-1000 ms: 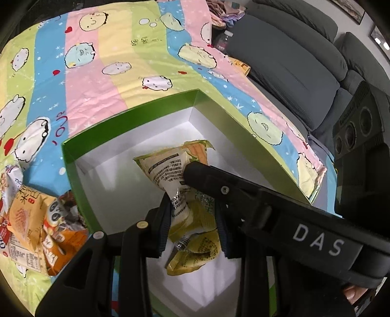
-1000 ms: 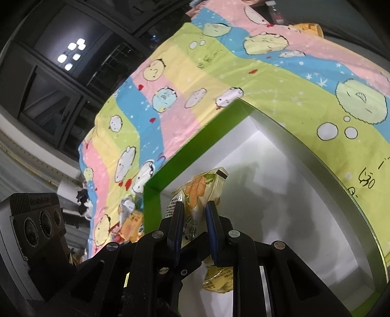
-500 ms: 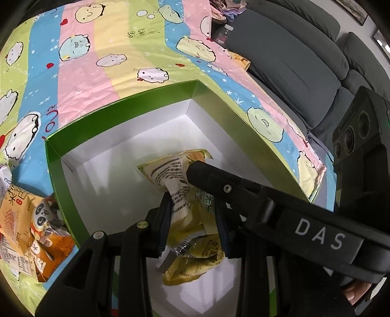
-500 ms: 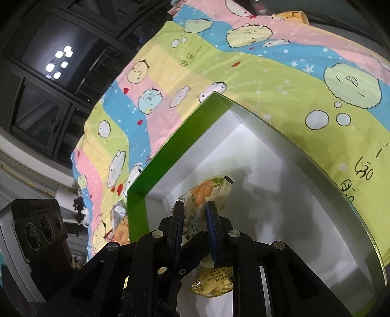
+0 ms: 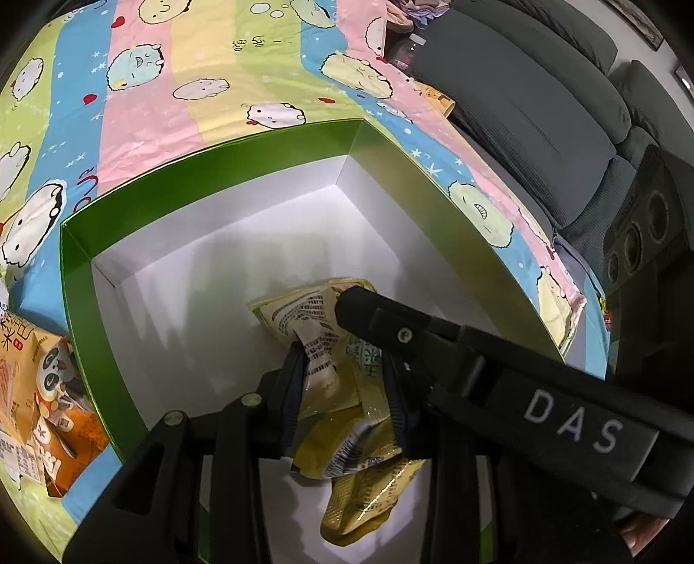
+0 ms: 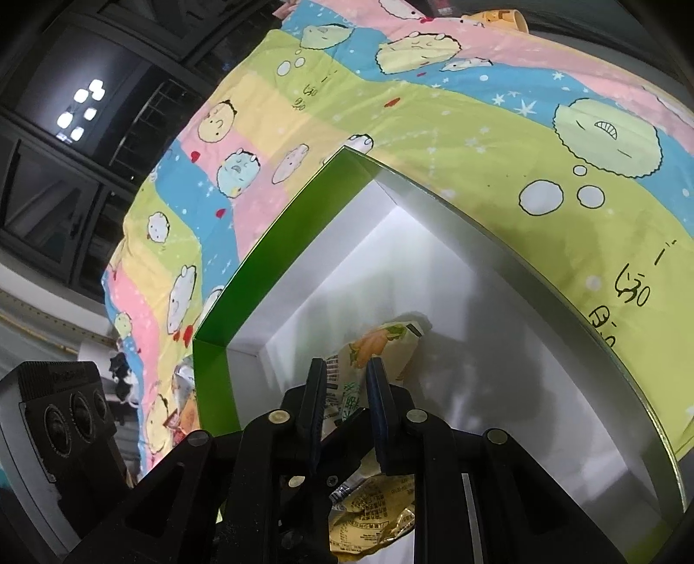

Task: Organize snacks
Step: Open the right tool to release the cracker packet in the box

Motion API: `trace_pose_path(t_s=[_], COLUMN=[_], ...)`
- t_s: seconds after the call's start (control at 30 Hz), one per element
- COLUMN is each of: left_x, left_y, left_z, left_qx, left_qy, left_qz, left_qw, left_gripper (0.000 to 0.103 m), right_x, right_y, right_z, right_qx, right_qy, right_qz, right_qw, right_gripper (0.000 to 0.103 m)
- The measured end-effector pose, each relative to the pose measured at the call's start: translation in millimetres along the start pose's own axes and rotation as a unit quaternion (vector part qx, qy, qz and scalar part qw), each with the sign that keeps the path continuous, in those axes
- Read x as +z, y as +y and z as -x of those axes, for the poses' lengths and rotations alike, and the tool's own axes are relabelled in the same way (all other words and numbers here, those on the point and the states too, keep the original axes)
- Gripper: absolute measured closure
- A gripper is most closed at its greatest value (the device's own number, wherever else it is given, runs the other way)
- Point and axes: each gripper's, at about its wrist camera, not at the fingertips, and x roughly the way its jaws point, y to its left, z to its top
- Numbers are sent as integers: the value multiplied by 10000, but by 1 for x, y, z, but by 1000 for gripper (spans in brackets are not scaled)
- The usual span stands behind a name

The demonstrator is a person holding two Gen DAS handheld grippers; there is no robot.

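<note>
A green box with a white inside lies open on the cartoon-print cloth; it also shows in the right wrist view. My left gripper is shut on a bundle of yellow snack packets and holds it low inside the box. My right gripper is shut on the same snack packets from the other side; its arm crosses the left wrist view. More yellow packets hang below the fingers.
Orange panda snack packs lie on the cloth left of the box. A grey sofa runs along the far right. A yellow cup sits at the cloth's far edge. Dark windows are beyond the table.
Both grippers have moved forward and down over the box with the packets still held. The box fills more of both views.
</note>
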Motion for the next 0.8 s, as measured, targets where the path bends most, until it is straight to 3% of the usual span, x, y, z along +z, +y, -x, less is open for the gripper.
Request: trace_pose_path(t_s=[0.1, 0.2, 0.27, 0.47, 0.63, 0.8], left_x=[-1, -3, -5, -17, -31, -50], left_y=[-2, -2, -3, 2, 15, 42], left_z=[5, 24, 38, 89, 120, 148], left_qx=[45, 73, 174, 562, 703, 904], left_qy=[14, -147, -264, -801, -1120, -1444], left_qz=[-13, 5, -26, -20, 171, 492], left_qw=[10000, 9999, 9995, 9952, 9911, 9842], left_gripper=[66, 65, 55, 31, 16, 15], right_x=[-1, -4, -6, -17, -29, -43], right_y=[3, 9, 15, 37, 60, 86], right_z=[1, 8, 15, 43, 61, 66], right_qx=[52, 148, 187, 264, 316, 197], right_qy=[8, -78, -173, -437, -544, -524], right_qz=[104, 212, 291, 526, 792, 1208], right_qw=[9999, 9996, 9993, 9973, 9949, 9911], right_gripper=[80, 68, 54, 31, 27, 26])
